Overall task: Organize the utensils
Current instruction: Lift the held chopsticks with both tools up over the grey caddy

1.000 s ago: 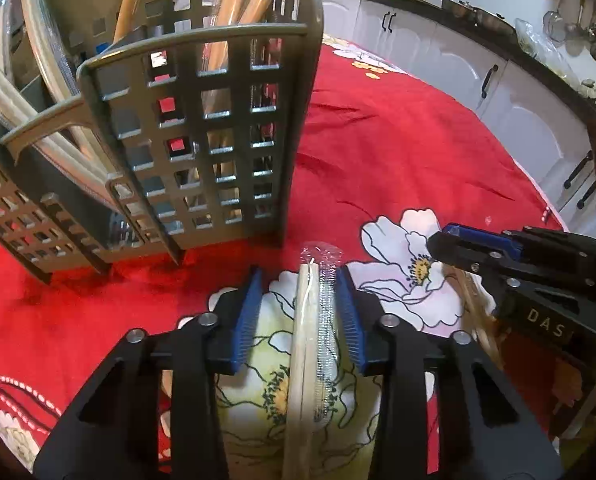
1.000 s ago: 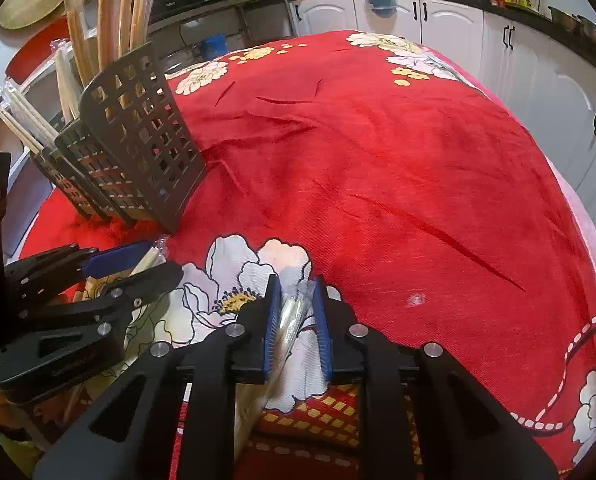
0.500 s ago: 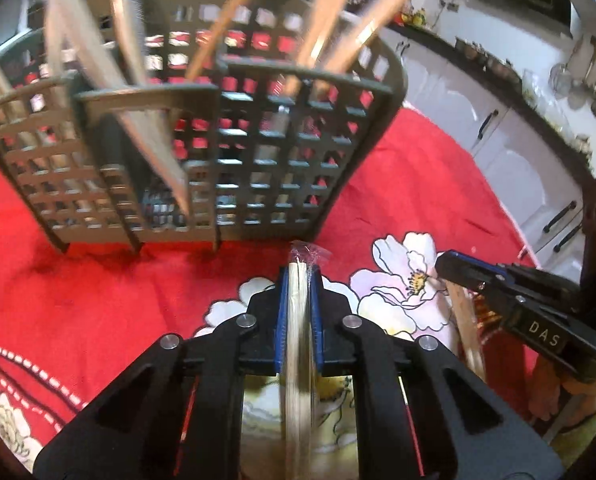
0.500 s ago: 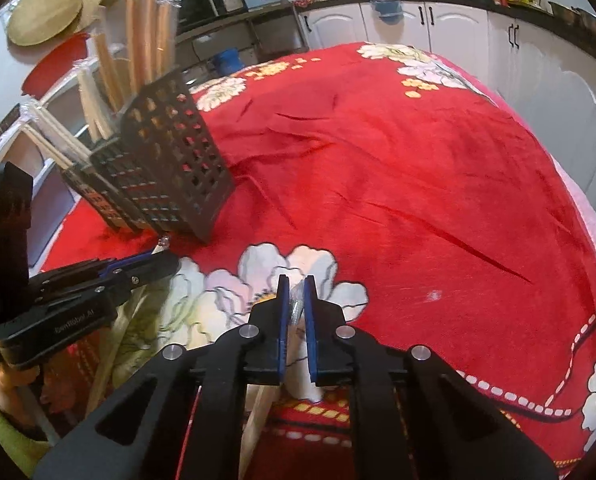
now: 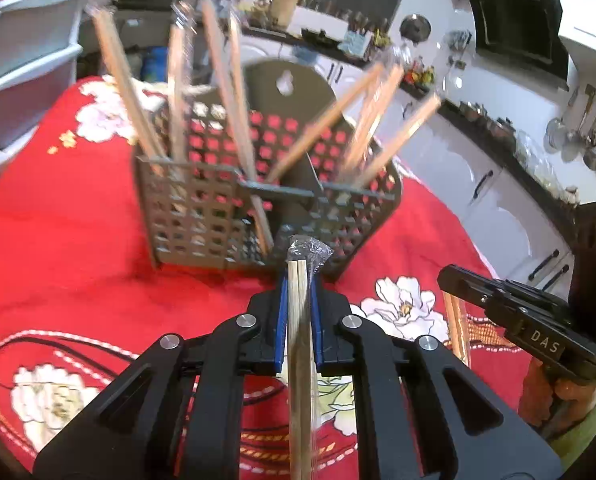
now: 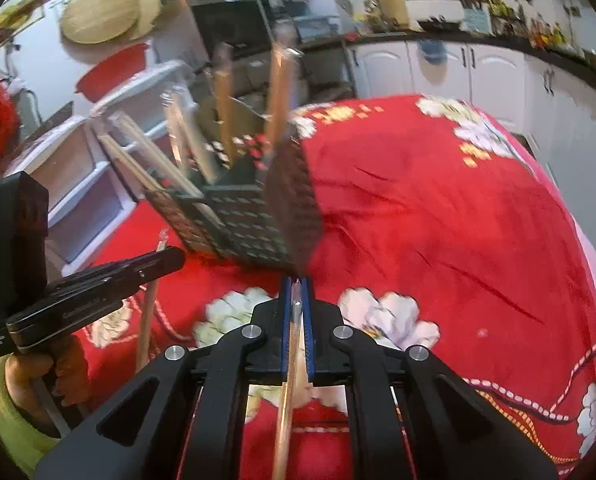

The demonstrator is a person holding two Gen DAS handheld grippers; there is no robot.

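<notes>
Red floral tablecloth [image 5: 78, 248] beneath both grippers, each clamping wrapped chopsticks [image 5: 300, 320].

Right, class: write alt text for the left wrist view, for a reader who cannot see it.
The left hand-held gripper is shut on a wrapped pair of chopsticks, pointing at a grey slotted utensil basket that holds more chopsticks on a red floral tablecloth. The right hand-held gripper enters from the right.

A home kitchen: white cabinets [image 5: 494, 200], a black range hood [image 5: 518, 28], ladles [image 5: 590, 128] hanging on the wall, a cluttered counter [image 6: 478, 36].
</notes>
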